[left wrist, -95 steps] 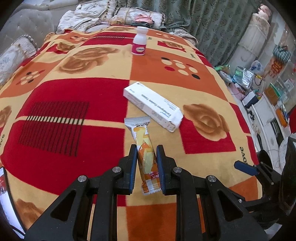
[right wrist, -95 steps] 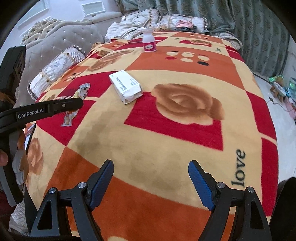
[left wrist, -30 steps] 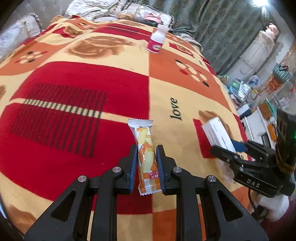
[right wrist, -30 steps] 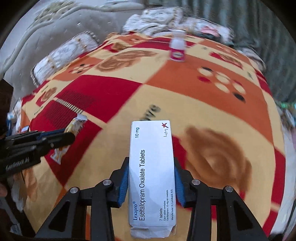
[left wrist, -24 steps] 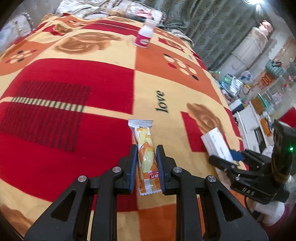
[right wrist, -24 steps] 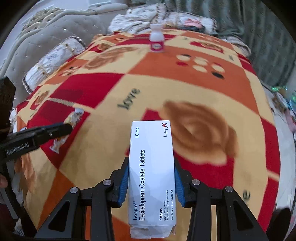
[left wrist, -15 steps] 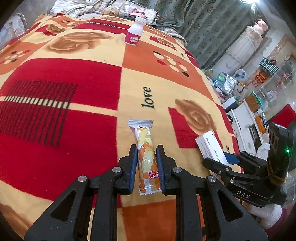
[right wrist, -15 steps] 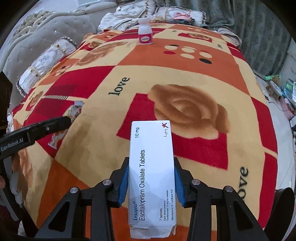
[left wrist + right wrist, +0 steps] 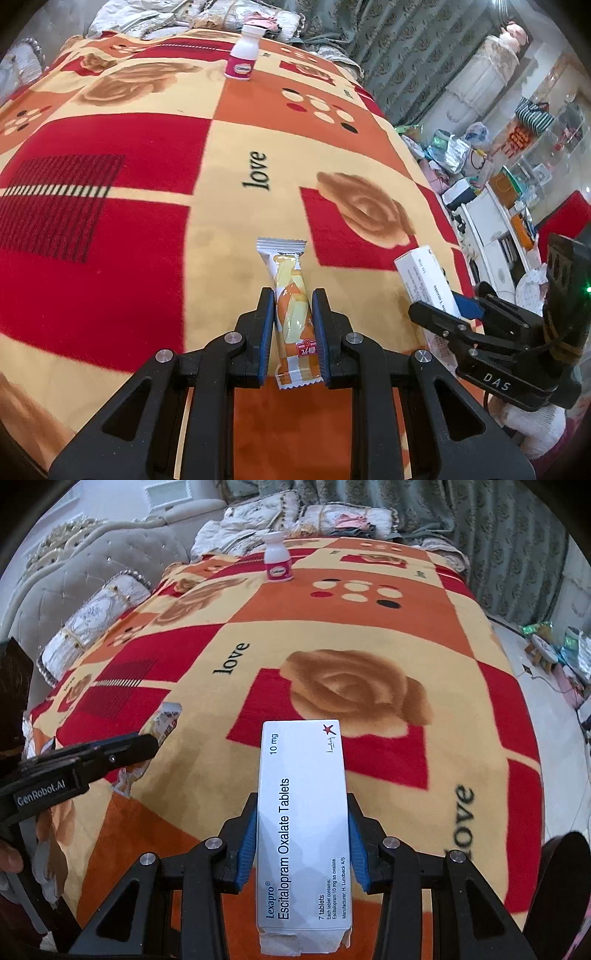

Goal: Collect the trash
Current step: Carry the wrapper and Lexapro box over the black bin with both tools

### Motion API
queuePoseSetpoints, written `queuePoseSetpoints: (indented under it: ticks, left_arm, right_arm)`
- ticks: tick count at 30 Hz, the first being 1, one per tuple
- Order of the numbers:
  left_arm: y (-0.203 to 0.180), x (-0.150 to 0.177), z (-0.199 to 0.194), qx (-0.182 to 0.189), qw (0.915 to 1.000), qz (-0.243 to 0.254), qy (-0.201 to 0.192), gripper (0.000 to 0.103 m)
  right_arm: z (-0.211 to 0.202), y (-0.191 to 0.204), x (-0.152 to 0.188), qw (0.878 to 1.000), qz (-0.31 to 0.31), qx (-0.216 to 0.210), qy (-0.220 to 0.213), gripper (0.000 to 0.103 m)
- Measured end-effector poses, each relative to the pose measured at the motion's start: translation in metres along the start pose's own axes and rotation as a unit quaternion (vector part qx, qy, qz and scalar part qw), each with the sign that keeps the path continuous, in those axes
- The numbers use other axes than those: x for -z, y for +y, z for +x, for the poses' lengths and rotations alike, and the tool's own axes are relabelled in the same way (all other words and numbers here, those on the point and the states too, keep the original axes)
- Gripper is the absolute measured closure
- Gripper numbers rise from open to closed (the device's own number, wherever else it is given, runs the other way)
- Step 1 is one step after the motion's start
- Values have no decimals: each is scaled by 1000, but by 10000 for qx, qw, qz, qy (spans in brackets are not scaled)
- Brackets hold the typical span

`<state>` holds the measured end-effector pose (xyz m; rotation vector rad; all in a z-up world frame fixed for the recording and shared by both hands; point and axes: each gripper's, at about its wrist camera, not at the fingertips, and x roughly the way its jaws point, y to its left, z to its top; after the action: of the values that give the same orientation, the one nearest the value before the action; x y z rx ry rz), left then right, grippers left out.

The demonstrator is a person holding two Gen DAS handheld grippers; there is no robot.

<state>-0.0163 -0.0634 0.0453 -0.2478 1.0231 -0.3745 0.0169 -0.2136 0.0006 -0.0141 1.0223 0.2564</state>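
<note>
Both jaws pinch loads above the blanket [image 9: 155, 147]: left gripper [image 9: 293, 325] clamps the wrapper [image 9: 293, 314], right gripper [image 9: 301, 845] clamps the box [image 9: 303, 823]. Bottle [image 9: 277, 559] stands at the far end. Wrapper print is too small to read, probably a snack.

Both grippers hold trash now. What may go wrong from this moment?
The snack wrapper is thin and slick, so it may slip from the left gripper. The tablet box juts far beyond the right gripper and may tilt. The small bottle stands uncollected on the blanket, with both grippers occupied.
</note>
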Motion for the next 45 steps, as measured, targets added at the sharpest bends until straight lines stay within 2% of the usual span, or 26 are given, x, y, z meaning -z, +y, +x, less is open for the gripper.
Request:
queuePoseSetpoints:
  ticks: [7,12,21,29,45]
  left_arm:
    - [-34,12,0,-116,9996,253,6,85]
    - [-60,17,-1,-42,9992,405,-12,85]
    - [-117,25,9,248,9966,764,156,85]
    - [-165,28,18,442,9926,1103,255,85]
    - [-256,32,54,920,9798,1687,560,85]
  right_arm:
    - [-22,-16,16,9996,173,-40,-237,62]
    - [-38,-25,25,9991,160,4,-385,62]
    - [-69,-49,44,9975,250,179,-638,62]
    - [-94,-84,65,9947,569,402,-762,62]
    - [-135,-169,108,9821,1350,922,-937,62]
